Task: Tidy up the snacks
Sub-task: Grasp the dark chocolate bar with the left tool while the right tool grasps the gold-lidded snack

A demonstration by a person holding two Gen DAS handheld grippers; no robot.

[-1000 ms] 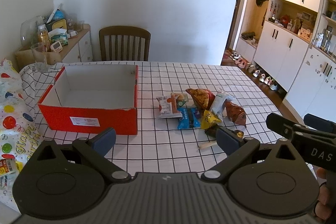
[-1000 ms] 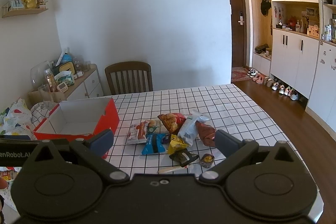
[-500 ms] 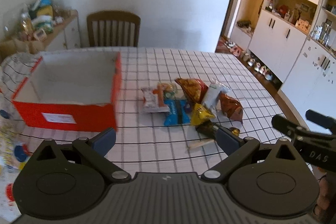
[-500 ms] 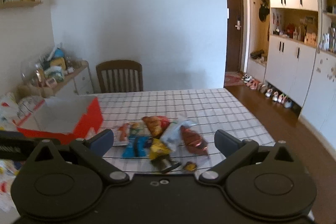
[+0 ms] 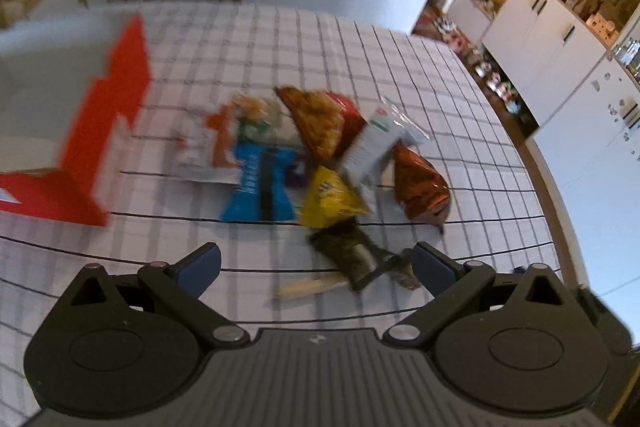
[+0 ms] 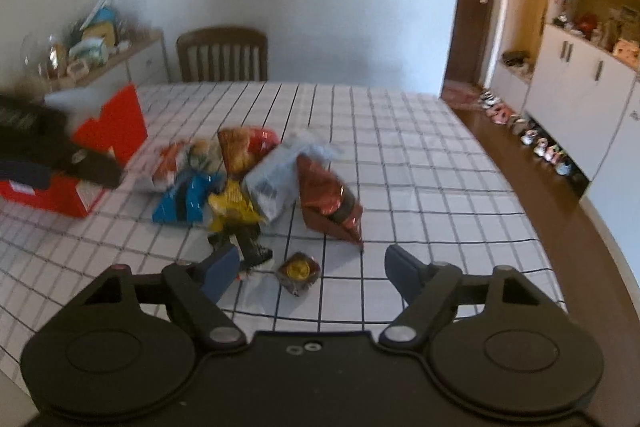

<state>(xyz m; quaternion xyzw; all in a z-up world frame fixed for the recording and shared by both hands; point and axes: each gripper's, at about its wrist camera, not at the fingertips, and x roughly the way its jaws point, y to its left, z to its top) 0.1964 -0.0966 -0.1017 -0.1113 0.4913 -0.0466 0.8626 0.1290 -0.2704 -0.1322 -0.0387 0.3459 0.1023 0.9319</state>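
A pile of snack packets lies mid-table: a blue packet (image 5: 260,183), a yellow one (image 5: 330,199), a brown-red bag (image 5: 420,187), an orange chip bag (image 5: 320,125), a white wrapper (image 5: 376,147) and a dark packet (image 5: 350,253). An open red box (image 5: 108,131) stands to their left. My left gripper (image 5: 316,261) is open and empty, just short of the dark packet and a pale stick (image 5: 308,287). My right gripper (image 6: 310,269) is open and empty over a small round gold-foil snack (image 6: 299,271), near the brown-red bag (image 6: 328,203). The box also shows in the right wrist view (image 6: 116,123).
The table carries a checked cloth (image 6: 400,155); its right edge (image 6: 576,227) drops to a wood floor. A wooden chair (image 6: 222,53) stands at the far side. A cluttered sideboard (image 6: 100,47) is at far left, white cabinets (image 6: 580,83) at right.
Both grippers have moved forward and down toward the snack pile, which looks larger now. The left view has swung right, pushing the red box toward the left edge. Both stay open.
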